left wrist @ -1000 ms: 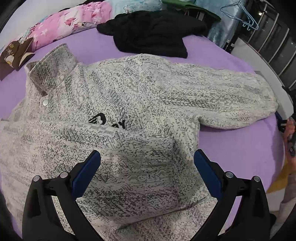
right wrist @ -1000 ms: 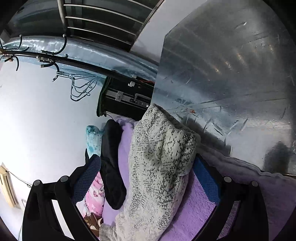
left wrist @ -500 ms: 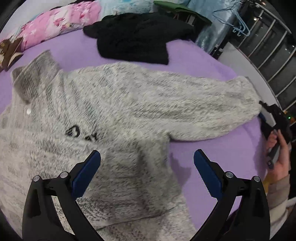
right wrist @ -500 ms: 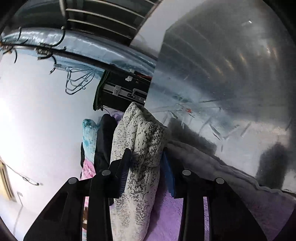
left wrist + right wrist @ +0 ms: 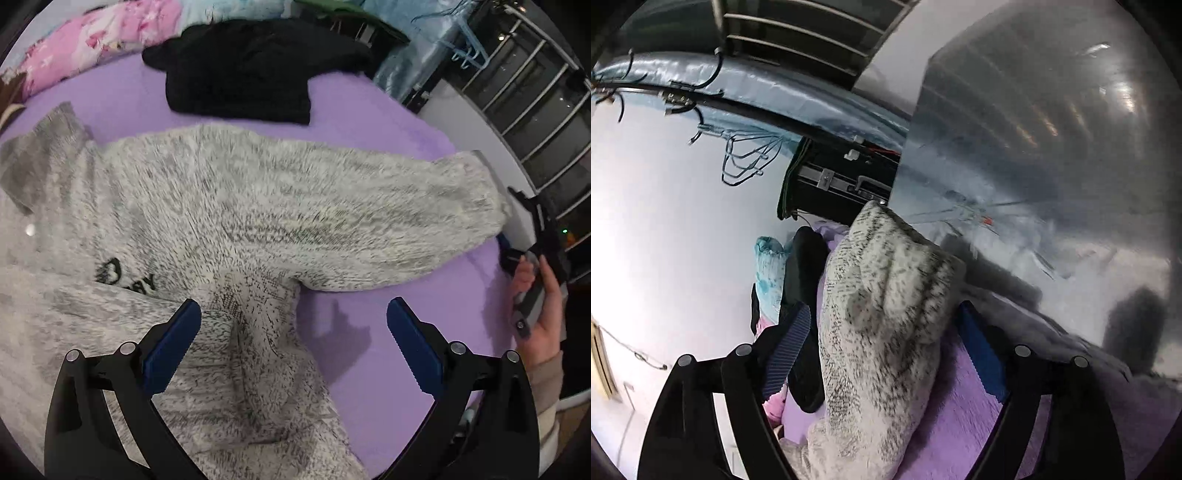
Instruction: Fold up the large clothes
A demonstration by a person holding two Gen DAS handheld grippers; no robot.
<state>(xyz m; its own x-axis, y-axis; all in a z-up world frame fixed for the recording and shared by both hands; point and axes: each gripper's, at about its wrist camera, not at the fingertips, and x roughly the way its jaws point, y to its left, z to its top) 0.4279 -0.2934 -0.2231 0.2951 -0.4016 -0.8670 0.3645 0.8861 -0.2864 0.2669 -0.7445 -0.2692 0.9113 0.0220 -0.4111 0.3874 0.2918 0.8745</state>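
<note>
Grey sweater spread flat on purple bed, both tools apart.
Bed (image 5: 369,122) carries the sweater (image 5: 221,206), sleeve (image 5: 886,295) stretched out to the bed's right edge; black garment (image 5: 251,70) lies beyond it, pink pillow (image 5: 92,51) at the far side. Left tool (image 5: 293,332) hangs spread over the sweater's armpit, gripping nothing. Right tool (image 5: 882,350) has just been opening, jaws apart either side of the sleeve cuff, person's hand (image 5: 535,306) holding it.
</note>
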